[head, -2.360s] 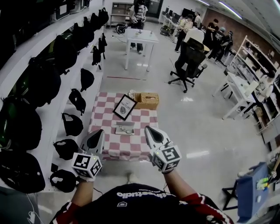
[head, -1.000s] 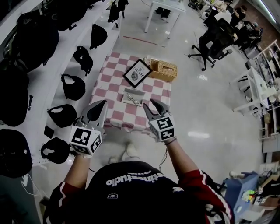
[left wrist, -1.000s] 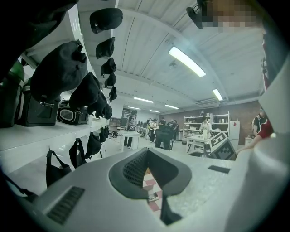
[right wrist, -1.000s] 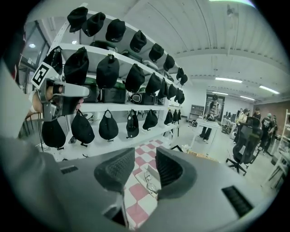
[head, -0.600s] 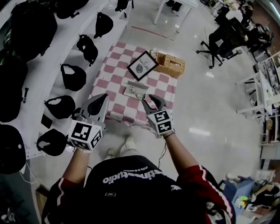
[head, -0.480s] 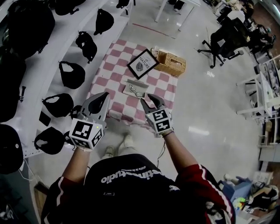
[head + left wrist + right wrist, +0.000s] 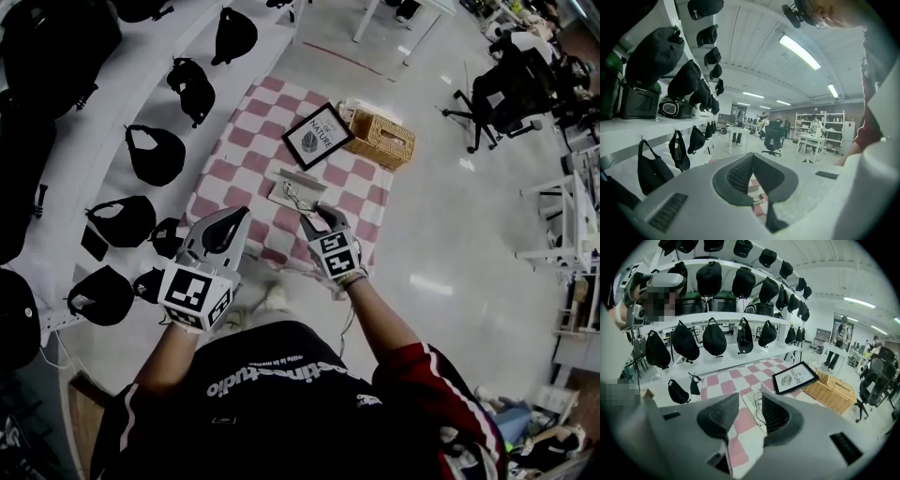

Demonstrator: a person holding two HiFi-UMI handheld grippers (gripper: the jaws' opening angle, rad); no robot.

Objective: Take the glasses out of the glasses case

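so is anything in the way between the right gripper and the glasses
Nothing visible. The right gripper, jaws apart, hangs over checkered cloth just short of the open glasses case holding the glasses; the framed picture and basket sit beyond it.

Both claws are pale grey plastic shells lined with dark ribbed pads point(image 7: 719, 416). Behind the left claw point(image 7: 234, 223) and the right claw point(image 7: 317, 218) sits a white cube point(image 7: 195, 295) printed with black square markers. Farther back are red, white-striped sleeves point(image 7: 424, 367) on a black top point(image 7: 272, 403) with white lettering.

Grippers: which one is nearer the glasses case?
The right gripper: its open jaws are just short of the glasses case. The left gripper hangs back by the near edge of the cloth.
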